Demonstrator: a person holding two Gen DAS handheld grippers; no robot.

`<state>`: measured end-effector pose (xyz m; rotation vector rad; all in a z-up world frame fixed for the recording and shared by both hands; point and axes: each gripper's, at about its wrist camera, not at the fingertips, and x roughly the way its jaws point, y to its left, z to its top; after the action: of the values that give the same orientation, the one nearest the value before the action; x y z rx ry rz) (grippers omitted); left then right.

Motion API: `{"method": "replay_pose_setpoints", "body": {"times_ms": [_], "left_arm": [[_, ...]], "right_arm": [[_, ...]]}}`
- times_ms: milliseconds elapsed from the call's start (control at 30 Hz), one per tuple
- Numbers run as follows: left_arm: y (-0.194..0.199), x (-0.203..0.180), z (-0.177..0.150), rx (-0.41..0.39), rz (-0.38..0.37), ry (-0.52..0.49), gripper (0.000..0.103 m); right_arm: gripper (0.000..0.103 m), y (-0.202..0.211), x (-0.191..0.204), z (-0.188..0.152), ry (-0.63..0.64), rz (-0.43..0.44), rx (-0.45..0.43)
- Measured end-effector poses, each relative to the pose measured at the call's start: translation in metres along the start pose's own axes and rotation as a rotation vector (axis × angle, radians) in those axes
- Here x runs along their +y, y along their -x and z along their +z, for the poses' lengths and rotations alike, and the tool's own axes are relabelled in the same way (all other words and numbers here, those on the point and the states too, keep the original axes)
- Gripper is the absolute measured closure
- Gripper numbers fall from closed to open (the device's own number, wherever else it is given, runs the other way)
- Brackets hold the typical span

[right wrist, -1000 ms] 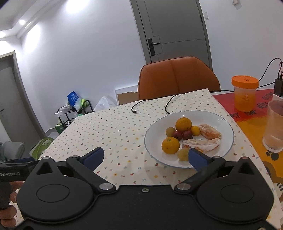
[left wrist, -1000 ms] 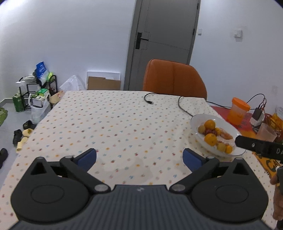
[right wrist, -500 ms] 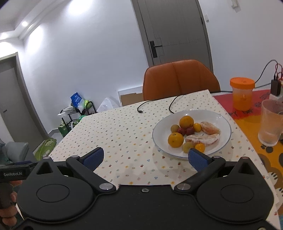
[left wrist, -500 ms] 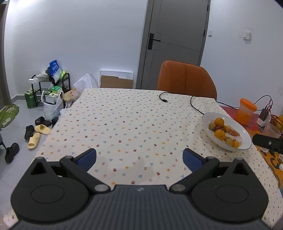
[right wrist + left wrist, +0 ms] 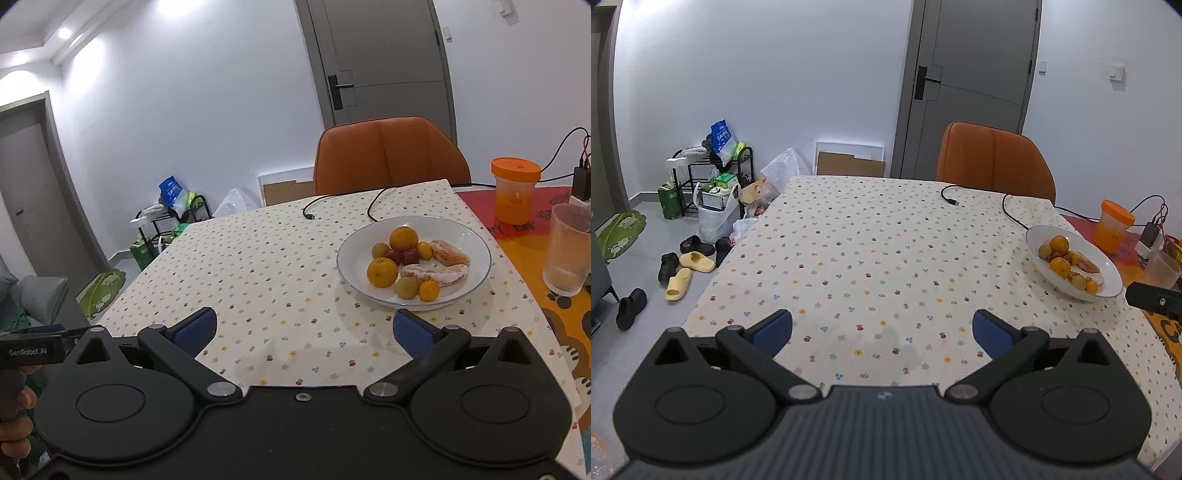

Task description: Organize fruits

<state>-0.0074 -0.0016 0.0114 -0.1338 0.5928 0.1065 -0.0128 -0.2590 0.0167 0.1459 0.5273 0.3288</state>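
A white plate on the dotted tablecloth holds two oranges, small yellow-orange fruits, two greenish ones, dark red fruits and peeled citrus segments. My right gripper is open and empty, held over the table's near edge, short of the plate. My left gripper is open and empty too, above the near middle of the cloth with the plate far to its right. In the left wrist view, the right gripper's black tip shows at the right edge.
An orange chair stands at the table's far side. A black cable lies behind the plate. An orange-lidded jar and a ribbed glass stand on the red mat at right. Shoes and bags litter the floor at left.
Both grippers have drawn back and up from the table; the plate looks smaller and farther in both views. Neither gripper has closed or taken anything.
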Motion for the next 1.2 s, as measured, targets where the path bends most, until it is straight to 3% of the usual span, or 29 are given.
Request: {"method": "replay_pose_setpoints", "body": {"times_ms": [1200], "left_arm": [[0.0015,0.0022,0.0011,0.005,0.016,0.008,0.0]], "right_arm": [[0.0,-0.004,0.0047,-0.0027,0.017,0.008,0.004]]}}
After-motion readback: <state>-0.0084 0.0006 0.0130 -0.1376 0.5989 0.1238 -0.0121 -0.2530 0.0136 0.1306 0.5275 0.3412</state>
